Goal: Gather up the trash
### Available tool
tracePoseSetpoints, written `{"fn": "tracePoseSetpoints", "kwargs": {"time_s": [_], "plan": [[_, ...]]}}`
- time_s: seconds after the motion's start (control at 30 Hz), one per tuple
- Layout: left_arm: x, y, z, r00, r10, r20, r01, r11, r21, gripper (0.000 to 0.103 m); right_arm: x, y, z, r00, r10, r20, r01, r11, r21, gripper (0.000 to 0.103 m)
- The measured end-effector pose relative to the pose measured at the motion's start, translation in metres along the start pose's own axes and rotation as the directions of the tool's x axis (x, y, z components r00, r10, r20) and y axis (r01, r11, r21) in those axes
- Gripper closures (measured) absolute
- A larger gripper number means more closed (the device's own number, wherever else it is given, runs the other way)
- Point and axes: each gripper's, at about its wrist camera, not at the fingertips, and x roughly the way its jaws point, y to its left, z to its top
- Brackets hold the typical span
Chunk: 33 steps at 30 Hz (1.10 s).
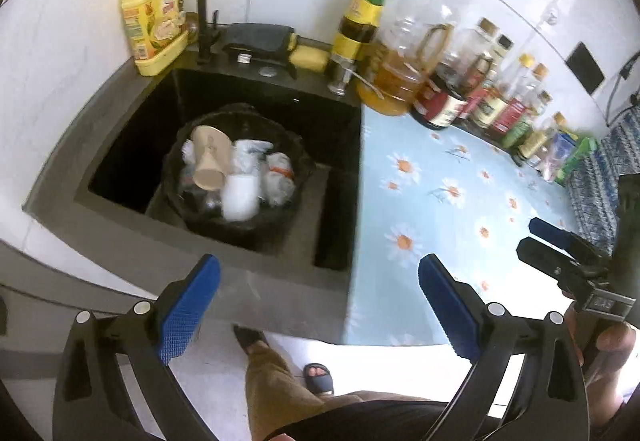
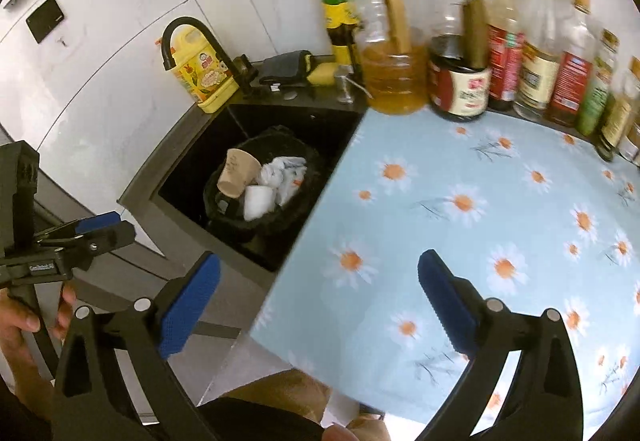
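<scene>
1. Ahead of our left gripper [image 1: 319,297], in the black sink [image 1: 132,145], sits the trash bin [image 1: 280,219] lined with a black bag.
2. Inside it we see a tan paper cup [image 1: 211,161], a white cup [image 1: 240,197] and crumpled white wrappers [image 1: 278,177].
3. Both our grippers stand with jaws wide apart, nothing between them.
4. Below our right gripper [image 2: 319,297] lies the daisy-print counter cover [image 2: 460,241]; bottles [image 2: 460,81] line its far edge.
</scene>
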Motion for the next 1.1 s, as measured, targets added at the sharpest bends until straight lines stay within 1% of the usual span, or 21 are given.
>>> {"fn": "tracePoseSetpoints", "kwargs": {"time_s": [0.2, 0.33, 0.47, 0.53, 0.73, 0.8, 0.93, 1.03, 1.1], "plan": [[-0.012, -0.036, -0.034, 0.999, 0.053, 0.007, -0.053, 0.999, 0.007, 0.007, -0.042, -0.033, -0.028, 0.999, -0.021, 0.028, 0.022, 1.000, -0.008, 0.005], [-0.021, -0.055, -0.050, 0.998, 0.058, 0.023, -0.058, 0.998, 0.016, 0.007, -0.062, -0.046, -0.044, 0.998, -0.036, 0.043, 0.037, 0.999, -0.014, 0.005], [-0.028, -0.065, -0.060, 0.998, 0.038, 0.040, -0.038, 0.999, 0.002, 0.007, -0.074, -0.060, -0.060, 0.998, -0.045, 0.041, 0.045, 0.999, -0.001, 0.005], [-0.031, -0.071, -0.064, 0.998, 0.050, 0.045, -0.051, 0.999, 0.007, 0.007, -0.082, -0.065, -0.066, 0.998, -0.045, 0.045, 0.045, 0.999, 0.006, 0.005], [-0.037, -0.086, -0.078, 0.996, 0.078, 0.037, -0.078, 0.997, 0.021, 0.007, -0.104, -0.072, -0.080, 0.996, -0.052, 0.079, 0.052, 0.999, -0.004, 0.005], [-0.041, -0.090, -0.083, 0.996, 0.084, 0.037, -0.085, 0.996, 0.032, 0.007, -0.107, -0.074, -0.084, 0.995, -0.059, 0.078, 0.059, 0.998, -0.005, 0.005], [-0.048, -0.096, -0.089, 0.995, 0.085, 0.044, -0.087, 0.995, 0.045, 0.007, -0.114, -0.073, -0.091, 0.996, -0.044, 0.075, 0.044, 0.999, 0.004, 0.005], [-0.051, -0.097, -0.093, 0.995, 0.091, 0.049, -0.094, 0.994, 0.050, 0.007, -0.119, -0.070, -0.095, 0.995, -0.058, 0.087, 0.059, 0.998, -0.008, 0.005], [-0.054, -0.100, -0.096, 0.993, 0.102, 0.051, -0.105, 0.993, 0.054, 0.007, -0.122, -0.070, -0.096, 0.995, -0.050, 0.090, 0.050, 0.999, 0.001, 0.005]]}}
